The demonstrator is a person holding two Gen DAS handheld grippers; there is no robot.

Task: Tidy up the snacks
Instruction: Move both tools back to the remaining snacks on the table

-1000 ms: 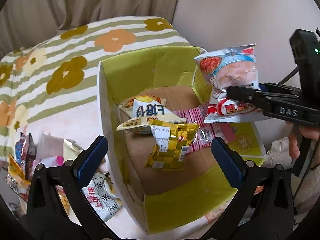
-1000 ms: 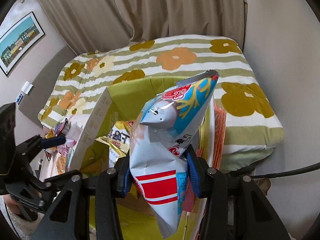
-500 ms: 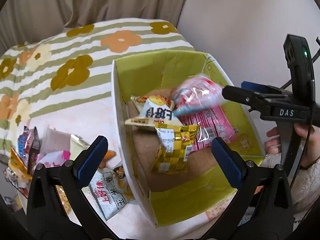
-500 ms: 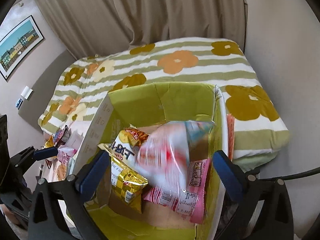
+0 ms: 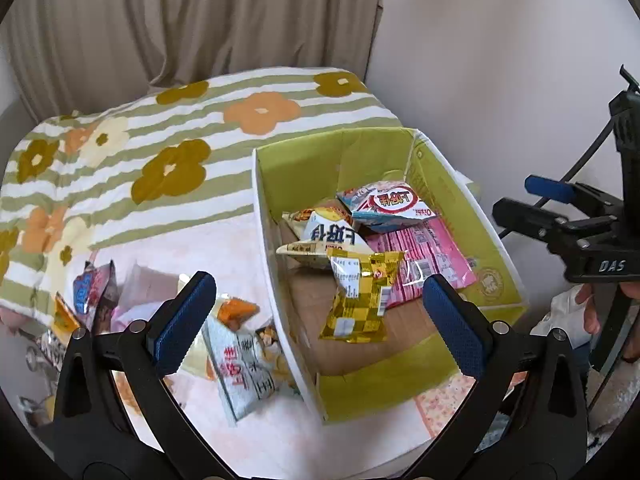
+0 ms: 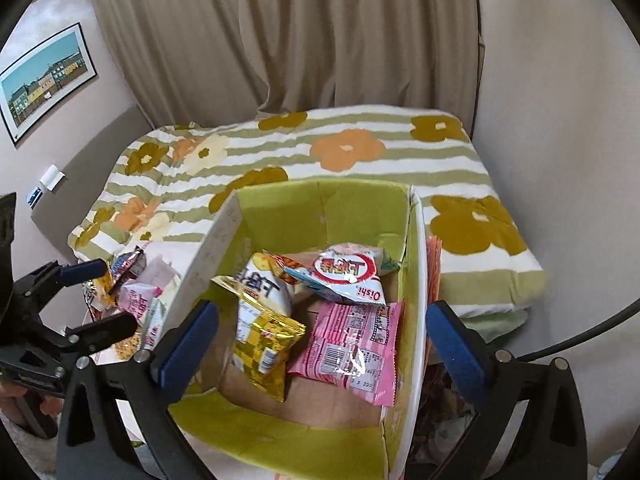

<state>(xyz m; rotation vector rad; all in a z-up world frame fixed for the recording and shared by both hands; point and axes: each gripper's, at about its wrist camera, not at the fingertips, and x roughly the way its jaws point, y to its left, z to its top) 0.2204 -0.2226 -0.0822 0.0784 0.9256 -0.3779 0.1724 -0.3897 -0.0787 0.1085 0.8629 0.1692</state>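
Right wrist view: 4 snack packets lie inside the green box; several more wait left of it. Right gripper and left gripper gape empty.

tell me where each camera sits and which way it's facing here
Left wrist: on the left gripper, angled down at the green box; own fingers, a hand at right.
Right wrist: on the right gripper, angled down into the box; own fingers.
Shared: box, gold snack bag, floral blanket.
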